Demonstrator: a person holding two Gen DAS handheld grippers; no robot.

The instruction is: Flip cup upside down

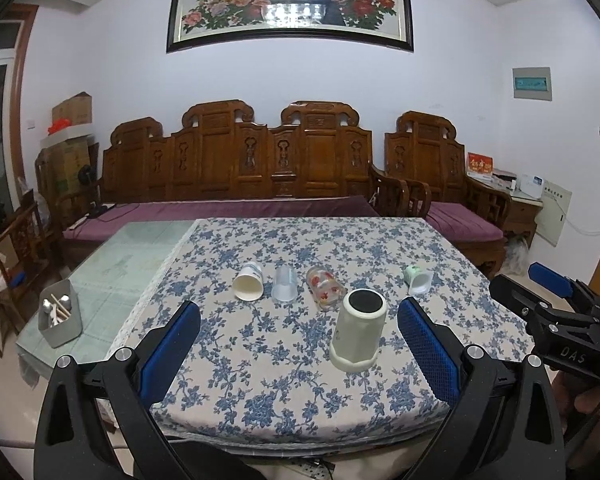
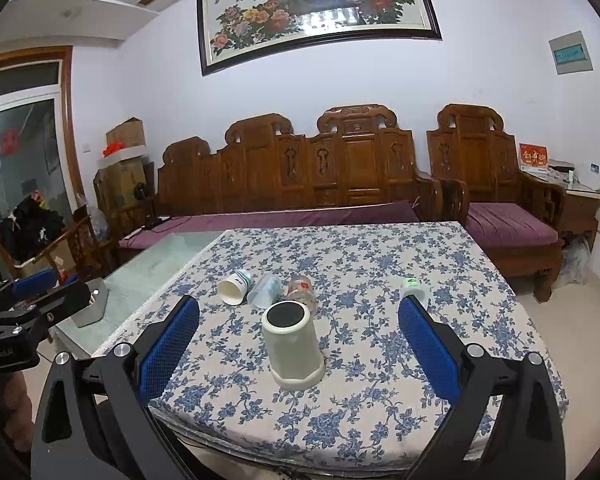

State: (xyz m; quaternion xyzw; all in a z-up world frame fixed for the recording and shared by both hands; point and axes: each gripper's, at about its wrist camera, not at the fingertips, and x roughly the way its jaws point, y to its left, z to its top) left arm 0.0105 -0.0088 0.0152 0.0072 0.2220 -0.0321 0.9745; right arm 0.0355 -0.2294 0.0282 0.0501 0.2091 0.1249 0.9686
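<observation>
A cream cup with a black base stands upside down on the floral tablecloth; it also shows in the right wrist view. Behind it lie a white paper cup, a clear plastic cup, a glass with red flowers and a small green-and-white cup, all on their sides. My left gripper is open and empty, just short of the cream cup. My right gripper is open and empty, with the cream cup between its fingers' lines but apart from them.
A grey utensil holder with chopsticks stands on the bare glass tabletop at the left. A carved wooden sofa and chair stand behind the table. The right gripper shows at the left wrist view's right edge.
</observation>
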